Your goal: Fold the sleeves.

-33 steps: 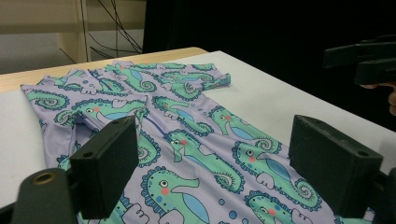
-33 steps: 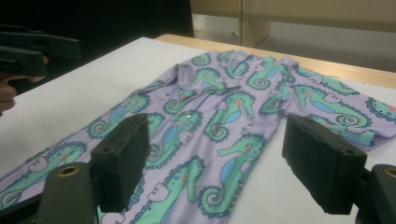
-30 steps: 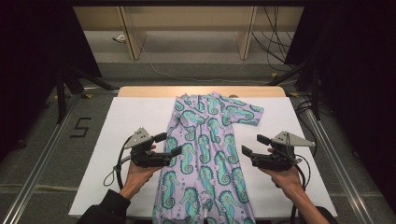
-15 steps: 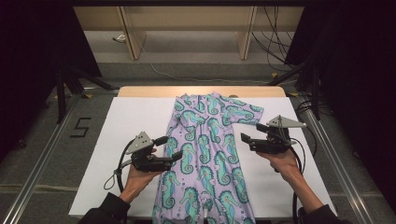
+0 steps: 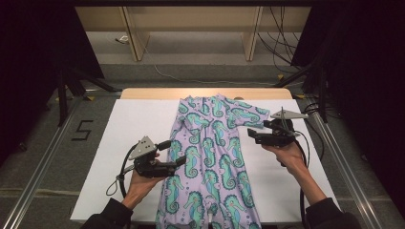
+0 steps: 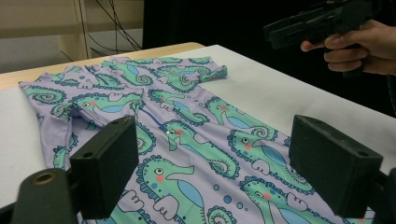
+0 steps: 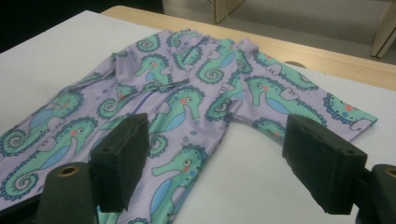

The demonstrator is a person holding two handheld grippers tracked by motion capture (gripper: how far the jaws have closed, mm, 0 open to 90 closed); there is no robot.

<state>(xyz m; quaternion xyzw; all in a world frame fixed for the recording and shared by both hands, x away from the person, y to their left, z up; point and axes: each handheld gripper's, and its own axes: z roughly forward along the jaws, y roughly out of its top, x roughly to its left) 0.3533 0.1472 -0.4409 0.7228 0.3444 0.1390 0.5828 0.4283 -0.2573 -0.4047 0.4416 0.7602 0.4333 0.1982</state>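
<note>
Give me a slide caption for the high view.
Two open handheld grippers, left gripper and right gripper, flank a seahorse-print sleepsuit on a white table.

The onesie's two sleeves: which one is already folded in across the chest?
The sleeve on the left gripper's side, folded over the body. The other sleeve, by the right gripper, lies spread out on the table.

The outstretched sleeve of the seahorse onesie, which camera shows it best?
The right gripper view: the sleeve lies flat from shoulder to cuff, just beyond the open right gripper. The high view shows the sleeve whole but small, beside that gripper. The left gripper view shows it far off and foreshortened.
</note>
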